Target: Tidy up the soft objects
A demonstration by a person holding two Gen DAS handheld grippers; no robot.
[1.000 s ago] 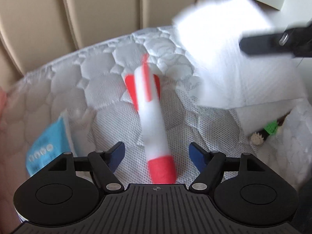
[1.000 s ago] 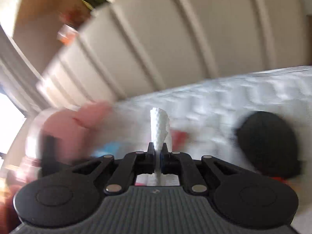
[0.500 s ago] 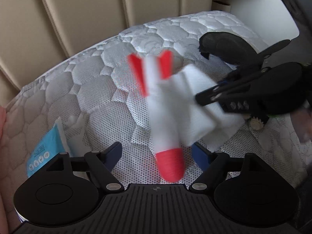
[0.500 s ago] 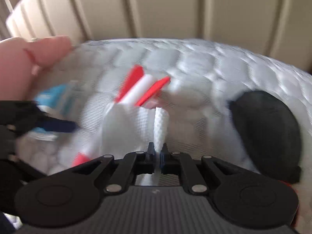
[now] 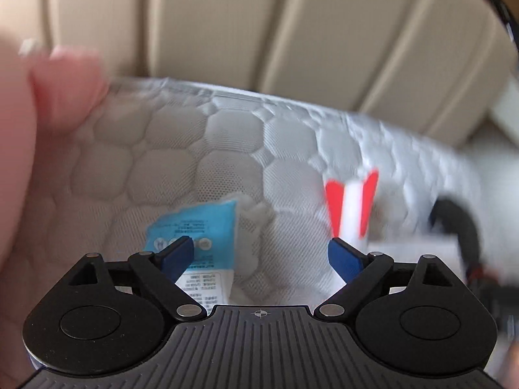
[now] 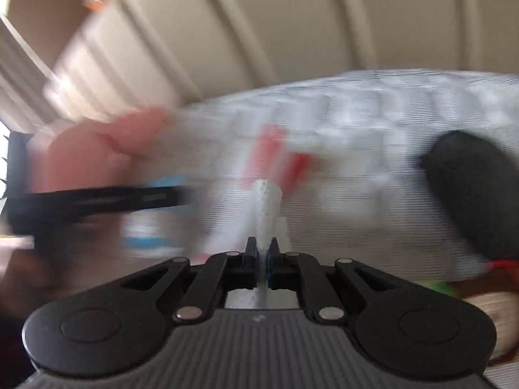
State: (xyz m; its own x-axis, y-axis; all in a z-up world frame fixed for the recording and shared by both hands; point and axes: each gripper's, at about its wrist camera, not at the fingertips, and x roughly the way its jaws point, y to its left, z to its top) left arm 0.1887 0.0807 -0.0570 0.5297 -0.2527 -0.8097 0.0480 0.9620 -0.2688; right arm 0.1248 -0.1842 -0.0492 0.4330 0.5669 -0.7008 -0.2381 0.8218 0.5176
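Tissue pinched, packet and rocket waiting on the bed

Right tool clamps a limp white tissue; left tool, empty, jaws opening, hovers above the blue packet. Beyond, the light, squashy rocket likely grips best mid-body.

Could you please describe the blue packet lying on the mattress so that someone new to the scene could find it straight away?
Start from the white quilted mattress below the beige padded headboard. In the left wrist view, the blue packet lies flat on it, just beyond the left finger of the open left gripper. It is the only blue thing there, with small print on a white lower part, unlike the red and white rocket toy to its right.
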